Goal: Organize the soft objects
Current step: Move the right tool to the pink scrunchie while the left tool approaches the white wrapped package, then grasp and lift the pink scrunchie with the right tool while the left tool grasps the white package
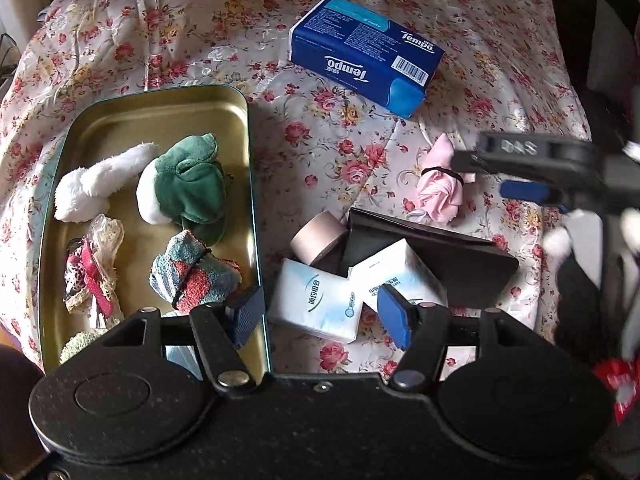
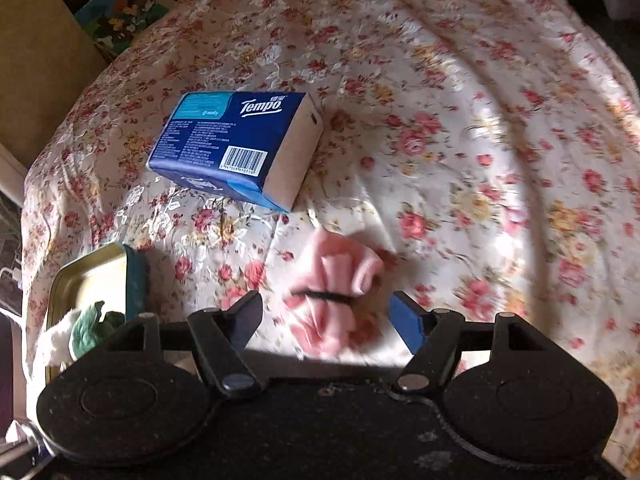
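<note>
Right wrist view shows the right gripper [image 2: 326,316] open astride the pink cloth bundle [image 2: 340,292], ready to grasp for the tin [image 1: 248,152]; left gripper [image 1: 320,312] waits open.

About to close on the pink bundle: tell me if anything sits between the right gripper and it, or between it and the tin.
Nothing visible blocks the right gripper: its open fingers already flank the pink bundle. Toward the tin tray, the tape roll, the white tissue packs and a dark flat object lie near the direct path; lifting over them should avoid contact.
</note>
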Demonstrator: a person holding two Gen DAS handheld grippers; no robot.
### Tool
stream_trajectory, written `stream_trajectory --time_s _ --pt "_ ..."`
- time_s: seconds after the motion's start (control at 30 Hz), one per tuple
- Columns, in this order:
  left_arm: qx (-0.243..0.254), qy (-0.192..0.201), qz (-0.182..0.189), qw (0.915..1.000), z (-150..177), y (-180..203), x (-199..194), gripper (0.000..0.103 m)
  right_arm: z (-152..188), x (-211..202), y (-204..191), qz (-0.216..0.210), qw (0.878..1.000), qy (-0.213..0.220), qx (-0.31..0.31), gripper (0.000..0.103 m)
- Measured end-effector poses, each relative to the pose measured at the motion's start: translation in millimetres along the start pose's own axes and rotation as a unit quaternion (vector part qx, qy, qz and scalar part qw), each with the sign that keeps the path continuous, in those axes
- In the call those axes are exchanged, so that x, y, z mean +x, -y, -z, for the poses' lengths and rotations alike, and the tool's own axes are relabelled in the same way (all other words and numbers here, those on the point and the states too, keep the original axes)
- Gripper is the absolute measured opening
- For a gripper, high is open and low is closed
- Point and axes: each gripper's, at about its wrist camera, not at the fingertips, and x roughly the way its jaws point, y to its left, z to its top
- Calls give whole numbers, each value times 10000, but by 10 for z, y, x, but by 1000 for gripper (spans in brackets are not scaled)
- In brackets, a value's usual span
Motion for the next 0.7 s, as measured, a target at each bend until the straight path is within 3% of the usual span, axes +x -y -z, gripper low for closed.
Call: stream_trajectory --time_s 0.27,0.33,0.4,0.5,0.7 --pt "138 71 -14 9999 2 -16 19 59 -121 501 35 -31 9977 -548 392 70" --pt "264 123 -69 9996 6 12 31 59 -108 569 50 -43 9968 -659 450 66" --pt "404 182 -98 9990 16 49 52 59 -105 616 52 -94 9961 -770 420 45" --pt "636 247 -97 9976 34 116 80 59 -108 614 43 -214 9951 -867 424 35" --pt "1351 484 -217 9894 143 351 127 59 -122 399 105 -363 9946 -778 589 33"
